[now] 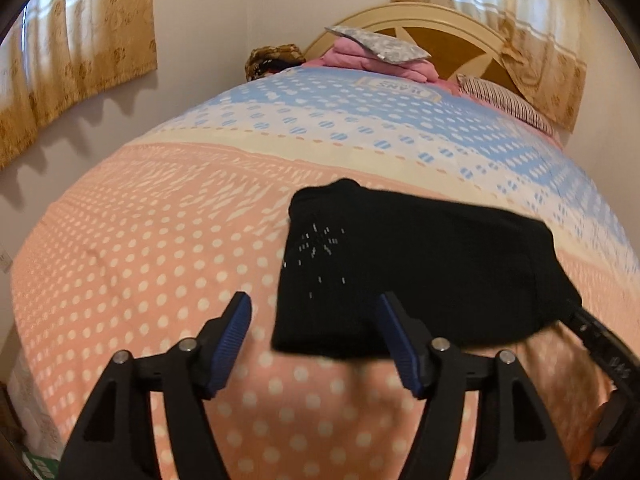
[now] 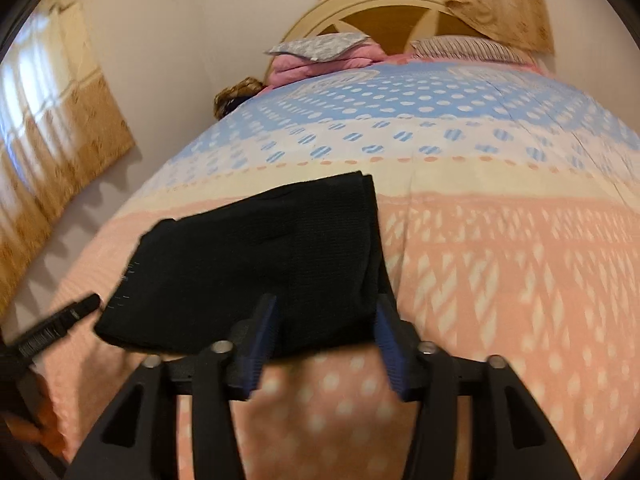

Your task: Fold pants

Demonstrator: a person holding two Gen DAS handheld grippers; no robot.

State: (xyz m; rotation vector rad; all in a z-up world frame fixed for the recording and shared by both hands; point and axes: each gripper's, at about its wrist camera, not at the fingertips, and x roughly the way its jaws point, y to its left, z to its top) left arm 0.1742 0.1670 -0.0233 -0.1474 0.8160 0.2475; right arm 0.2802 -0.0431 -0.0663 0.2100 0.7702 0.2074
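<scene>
The left gripper (image 1: 316, 320) is seen with its blue-padded fingers spread wide and nothing held between them; its right finger overlaps the near edge of the black pants (image 1: 400, 272), while its left finger hangs over bare bedspread. The right gripper (image 2: 326, 322) is likewise spread apart, both fingers placed at the near hem of the pants, but whether cloth is actually touched cannot be told, and nothing is seen to be clamped. The pants are laid on the pink dotted part of the bedspread (image 1: 140, 260), already reduced to a compact, roughly rectangular bundle with layered edges showing at its far right corner in the right wrist view. From this, most of the folding is judged to be done; at most one further fold or a final smoothing is judged to remain. No containers are seen. Farther off, near the headboard (image 1: 452, 40), folded pink bedding (image 1: 384, 62) topped by a grey patterned cushion (image 1: 380, 42) is stacked, and a striped pillow (image 1: 508, 100) is laid beside it.
</scene>
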